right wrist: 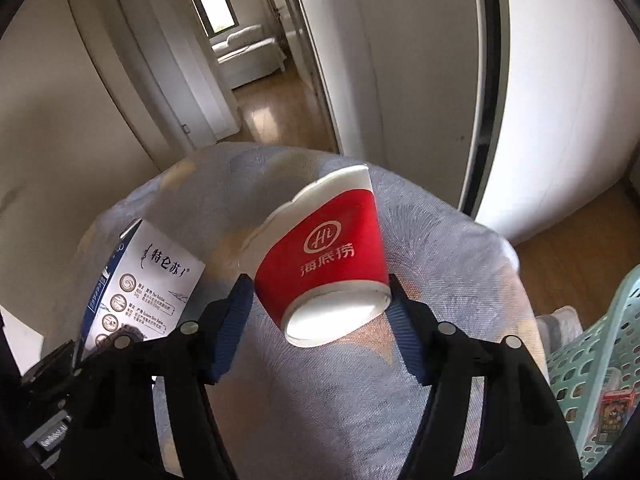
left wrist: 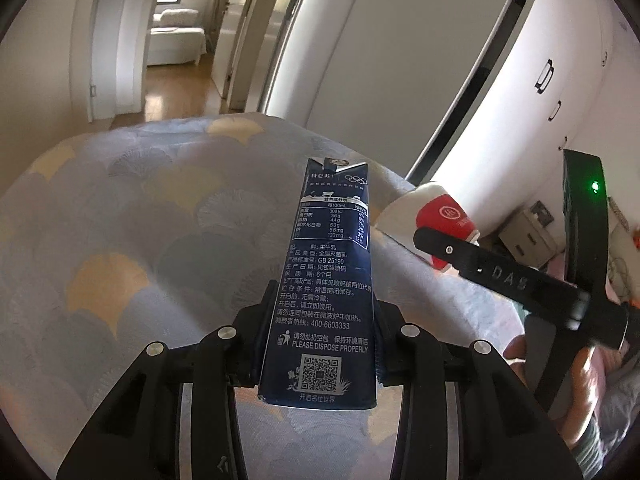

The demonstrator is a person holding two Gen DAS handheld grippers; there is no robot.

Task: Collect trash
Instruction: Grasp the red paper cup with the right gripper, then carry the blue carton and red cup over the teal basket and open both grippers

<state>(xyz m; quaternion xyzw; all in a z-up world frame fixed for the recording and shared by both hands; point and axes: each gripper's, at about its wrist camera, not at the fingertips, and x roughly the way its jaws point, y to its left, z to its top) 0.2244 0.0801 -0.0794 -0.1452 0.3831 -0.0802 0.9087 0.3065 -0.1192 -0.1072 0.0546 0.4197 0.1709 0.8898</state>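
Two items held above the bed (left wrist: 120, 220): left tool (left wrist: 320, 344) clamped on milk carton (left wrist: 332, 280), right tool (right wrist: 320, 320) pinching paper cup (right wrist: 332, 256) near base. Both light, crushable; basket (right wrist: 592, 360) right of bed.

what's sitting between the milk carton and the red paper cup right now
Nothing lies between them. In the right wrist view, only bare bedspread shows between the milk carton and the red paper cup.

Red-and-white paper cup (left wrist: 434, 216) partly hidden behind right gripper (right wrist: 320, 322) finger in left wrist view. Teal perforated plastic basket (right wrist: 592, 364) cut off at frame edge; small red item inside unidentifiable.
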